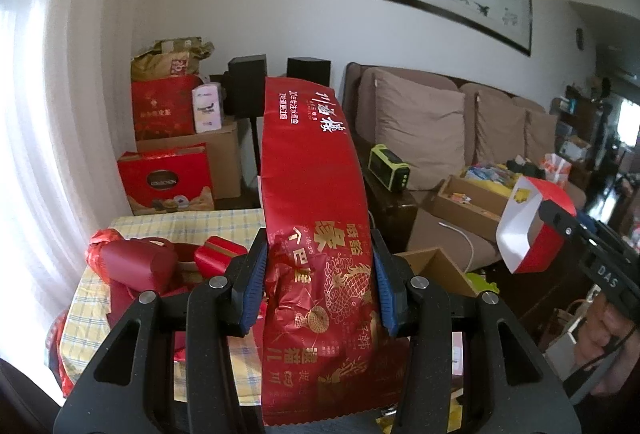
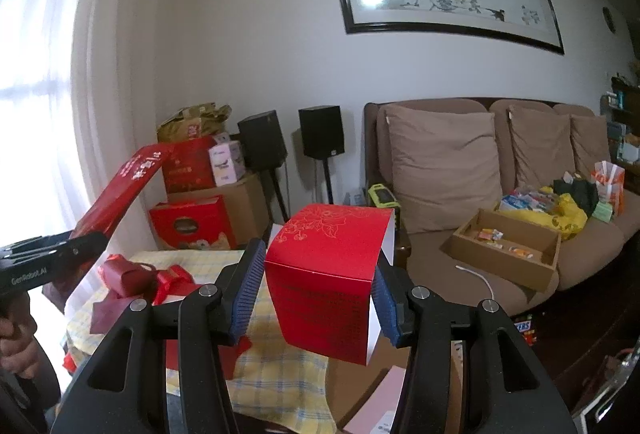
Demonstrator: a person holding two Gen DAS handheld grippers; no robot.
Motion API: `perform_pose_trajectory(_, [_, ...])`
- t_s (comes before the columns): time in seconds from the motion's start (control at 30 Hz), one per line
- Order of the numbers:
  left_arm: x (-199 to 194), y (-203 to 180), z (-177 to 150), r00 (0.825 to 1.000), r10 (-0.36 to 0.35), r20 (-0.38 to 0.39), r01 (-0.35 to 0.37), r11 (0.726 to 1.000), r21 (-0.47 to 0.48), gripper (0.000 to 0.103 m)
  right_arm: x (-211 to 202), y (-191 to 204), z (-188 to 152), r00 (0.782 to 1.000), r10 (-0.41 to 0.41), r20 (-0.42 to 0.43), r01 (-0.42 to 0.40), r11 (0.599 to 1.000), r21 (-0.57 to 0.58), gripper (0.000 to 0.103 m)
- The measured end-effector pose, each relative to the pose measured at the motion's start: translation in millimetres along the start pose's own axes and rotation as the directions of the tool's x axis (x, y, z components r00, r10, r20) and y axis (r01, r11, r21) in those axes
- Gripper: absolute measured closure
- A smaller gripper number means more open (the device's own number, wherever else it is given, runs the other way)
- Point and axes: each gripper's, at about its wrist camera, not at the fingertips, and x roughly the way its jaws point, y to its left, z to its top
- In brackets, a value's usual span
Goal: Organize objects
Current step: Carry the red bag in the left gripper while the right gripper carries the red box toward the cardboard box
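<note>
Black jaws with blue ribbed pads fill the bottom of my left wrist view, where my left gripper point(image 1: 320, 286) stands partly closed on a long red foil packet printed with gold dragon art and white characters point(image 1: 316, 202). Both pads press its crumpled lower half, and the packet rises upright and away from me, its top arching toward the wall. Below it sits a small table covered in a yellow checked cloth point(image 1: 180, 226), strewn with dark red gift boxes and ribbon point(image 1: 140, 262). At the right edge my right gripper point(image 1: 560, 222) reaches in from the side, holding a red and white cardboard box point(image 1: 524, 230) above the floor in front of a brown fabric sofa point(image 1: 452, 162); my hand point(image 1: 604, 346) shows below it, wrapped around the handle.

From my right wrist view, the right gripper point(image 2: 316, 294) is about half closed around the same red box point(image 2: 328, 282), seen here with a gold flower outline on its top face. The pads touch its left and right sides, and it hangs tilted over the checked table point(image 2: 280, 374). At the left edge my left gripper point(image 2: 88, 238) points up and rightward, with the red packet point(image 2: 120, 190) slanting toward stacked red gift boxes point(image 2: 188, 222) by the wall. My left hand point(image 2: 16, 338) grips the handle low in that corner.
</note>
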Motion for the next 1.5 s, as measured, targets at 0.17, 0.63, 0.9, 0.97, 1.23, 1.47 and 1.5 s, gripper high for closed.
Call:
perform_pose_trajectory(0.17, [1, -6, 0, 1.000, -0.010, -0.007, 0.010, 1.000, 0.010, 0.060, 0, -6, 1, 1.000, -0.011, -0.005, 0.011, 1.000, 0.006, 0.052])
perform_pose_trajectory(0.63, [5, -14, 0, 0.999, -0.034, -0.019, 0.034, 0.999, 0.002, 0.060, 5, -12, 0, 0.999, -0.025, -0.026, 0.025, 1.000, 0.004, 0.052])
perform_pose_trajectory(0.9, [8, -21, 1, 0.998, -0.057, -0.023, 0.057, 0.998, -0.004, 0.060, 8, -12, -1, 0.999, -0.031, -0.041, 0.031, 1.000, -0.002, 0.052])
perform_pose_trajectory(0.97, [9, -23, 1, 0.998, -0.061, -0.024, 0.061, 0.998, -0.003, 0.060, 8, -13, 0, 0.999, -0.033, -0.044, 0.032, 0.999, -0.003, 0.052])
perform_pose_trajectory(1.23, [16, -36, -1, 0.994, -0.100, -0.034, 0.099, 0.995, -0.013, 0.060, 9, -15, 1, 0.998, -0.047, -0.049, 0.047, 0.999, -0.001, 0.052])
perform_pose_trajectory(1.47, [23, -49, -1, 0.991, -0.128, -0.040, 0.127, 0.992, -0.012, 0.060, 7, -14, 1, 0.997, -0.055, -0.050, 0.054, 0.998, -0.012, 0.052])
perform_pose_trajectory(1.5, [23, -50, -1, 0.990, -0.134, -0.039, 0.134, 0.991, -0.013, 0.060, 7, -15, 1, 0.997, -0.056, -0.050, 0.056, 0.998, -0.012, 0.052])
